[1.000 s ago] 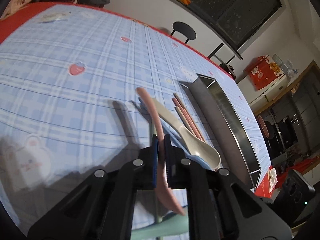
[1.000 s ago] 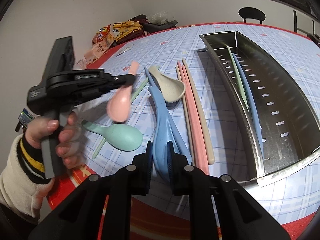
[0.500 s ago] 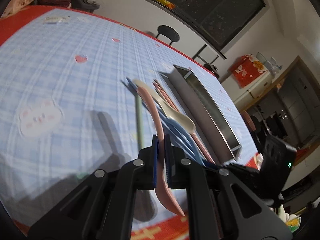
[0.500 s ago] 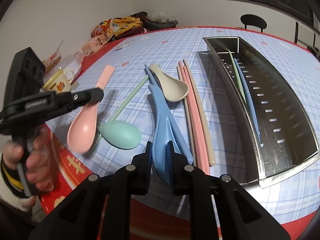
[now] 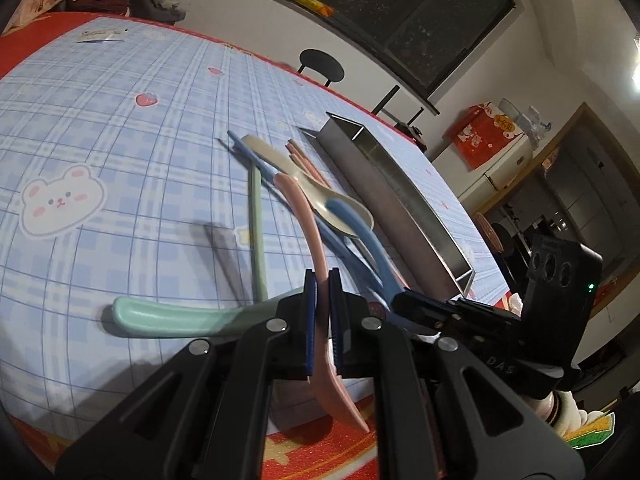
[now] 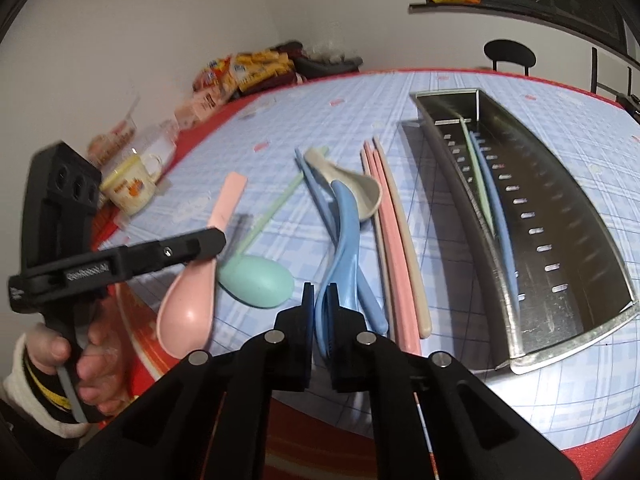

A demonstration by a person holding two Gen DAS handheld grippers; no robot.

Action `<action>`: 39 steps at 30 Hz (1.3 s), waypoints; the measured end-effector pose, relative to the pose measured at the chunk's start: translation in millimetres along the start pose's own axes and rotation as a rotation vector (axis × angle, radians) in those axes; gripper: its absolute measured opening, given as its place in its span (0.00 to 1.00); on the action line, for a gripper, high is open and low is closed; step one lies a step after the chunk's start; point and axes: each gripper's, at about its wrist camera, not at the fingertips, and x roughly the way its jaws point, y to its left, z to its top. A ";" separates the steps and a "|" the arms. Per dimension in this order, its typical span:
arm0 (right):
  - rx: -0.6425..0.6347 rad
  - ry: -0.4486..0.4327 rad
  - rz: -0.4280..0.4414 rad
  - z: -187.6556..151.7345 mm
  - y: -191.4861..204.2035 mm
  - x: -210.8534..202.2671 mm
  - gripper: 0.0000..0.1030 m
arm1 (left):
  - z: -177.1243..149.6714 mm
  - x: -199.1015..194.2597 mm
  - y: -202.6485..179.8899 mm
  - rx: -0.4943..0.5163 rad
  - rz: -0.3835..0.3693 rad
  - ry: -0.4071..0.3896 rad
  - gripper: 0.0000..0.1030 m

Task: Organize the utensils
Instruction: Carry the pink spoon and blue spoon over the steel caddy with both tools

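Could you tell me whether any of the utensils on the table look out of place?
Yes: the blue plastic spoon lies with its handle tip resting in the bowl of the beige spoon, piled instead of flat.

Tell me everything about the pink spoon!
The pink spoon looks like smooth matte plastic, with a long flat handle and a deep oval bowl. The left gripper is shut on its handle, holding it above the table near the red edge, bowl toward the person, beside the green spoon.
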 end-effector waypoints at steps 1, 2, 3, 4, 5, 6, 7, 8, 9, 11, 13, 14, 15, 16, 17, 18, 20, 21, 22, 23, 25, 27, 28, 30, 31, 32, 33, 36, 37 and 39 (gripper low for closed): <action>-0.003 -0.015 0.015 -0.3 0.4 -2.6 0.06 | -0.6 -0.1 0.4 0.000 -0.004 0.000 0.10; -0.007 -0.027 0.021 -0.6 1.2 -5.0 0.06 | -1.2 -0.7 0.8 -0.001 -0.006 -0.001 0.10; -0.012 -0.037 0.025 -0.8 2.0 -6.8 0.06 | -1.1 -1.5 0.8 -0.001 -0.007 -0.004 0.10; -0.017 -0.044 0.033 -0.9 3.1 -8.5 0.06 | -1.3 -1.6 0.6 -0.001 -0.008 -0.006 0.10; -0.025 -0.053 0.038 -0.9 4.6 -10.4 0.06 | -1.0 -2.1 0.7 0.001 -0.008 -0.009 0.10; -0.028 -0.057 0.041 -0.9 5.1 -11.1 0.06 | -1.5 -3.5 0.3 0.003 -0.008 -0.016 0.10; -0.028 -0.058 0.043 -1.1 4.5 -12.0 0.06 | -2.2 -5.1 0.2 0.004 -0.008 -0.023 0.10; -0.025 -0.061 0.045 -0.6 3.6 -12.6 0.06 | -2.8 -6.8 0.6 0.005 -0.009 -0.028 0.10; -0.020 -0.064 0.049 -0.5 2.7 -13.3 0.06 | -3.1 -8.4 0.8 0.005 -0.008 -0.033 0.10; -0.008 -0.076 0.056 -0.4 0.4 -16.0 0.06 | -2.3 -10.2 1.6 0.000 -0.004 -0.039 0.10; 0.006 -0.093 0.067 0.3 -2.5 -21.2 0.06 | -0.8 -12.3 3.9 -0.013 0.009 -0.044 0.10; 0.014 -0.098 0.076 -0.4 -3.6 -23.6 0.06 | 0.3 -12.8 5.2 -0.023 0.012 -0.042 0.10; 0.026 -0.102 0.087 0.0 -6.4 -26.2 0.06 | 2.3 -13.7 6.2 -0.032 0.015 -0.037 0.10; 0.042 -0.103 0.098 0.6 -10.0 -28.5 0.06 | 4.2 -15.2 5.7 -0.038 0.014 -0.038 0.10; 0.056 -0.105 0.109 1.2 -13.1 -30.4 0.06 | 6.9 -17.6 3.5 -0.043 0.002 -0.044 0.10; 0.078 -0.110 0.126 2.7 -18.2 -34.2 0.06 | 9.5 -19.3 0.3 -0.042 -0.007 -0.051 0.10; 0.093 -0.123 0.138 6.1 -23.9 -40.8 0.06 | 18.8 -22.5 -11.3 -0.025 -0.020 -0.071 0.10; 0.082 -0.135 0.125 8.8 -25.2 -45.2 0.06 | 22.1 -21.7 -16.0 -0.019 -0.024 -0.075 0.10; 0.062 -0.150 0.101 12.7 -28.1 -51.2 0.06 | 27.3 -20.0 -23.8 -0.009 -0.034 -0.080 0.10; 0.058 -0.157 0.094 15.4 -30.6 -54.0 0.06 | 33.6 -15.8 -32.8 0.003 -0.045 -0.082 0.10; 0.044 -0.169 0.063 23.1 -42.0 -61.2 0.06 | 42.4 -5.3 -46.2 0.011 -0.055 -0.081 0.10; 0.017 -0.172 0.017 28.7 -53.4 -63.9 0.07 | 53.1 9.3 -60.4 0.018 -0.066 -0.084 0.10; 0.010 -0.167 -0.002 31.1 -61.8 -63.3 0.06 | 59.4 18.7 -68.0 0.022 -0.072 -0.087 0.10; 0.021 -0.143 -0.032 35.2 -78.2 -59.2 0.06 | 68.5 34.6 -79.8 0.017 -0.084 -0.093 0.10; 0.028 -0.130 -0.049 36.7 -87.1 -56.9 0.06 | 73.8 45.2 -86.0 0.006 -0.096 -0.093 0.10; 0.027 -0.121 -0.063 37.7 -92.1 -55.1 0.06 | 77.1 53.0 -90.4 -0.003 -0.105 -0.092 0.10; 0.021 -0.110 -0.079 39.1 -96.3 -52.3 0.06 | 80.9 64.1 -96.1 -0.014 -0.120 -0.087 0.10; -0.001 -0.064 -0.131 43.0 -106.4 -42.4 0.06 | 89.1 91.9 -110.2 -0.021 -0.119 -0.072 0.10; -0.001 -0.056 -0.135 43.1 -108.3 -40.7 0.06 | 90.8 99.3 -113.8 -0.023 -0.116 -0.067 0.10; -0.005 -0.038 -0.138 44.6 -111.9 -35.7 0.06 | 94.8 113.3 -117.4 -0.036 -0.109 -0.059 0.10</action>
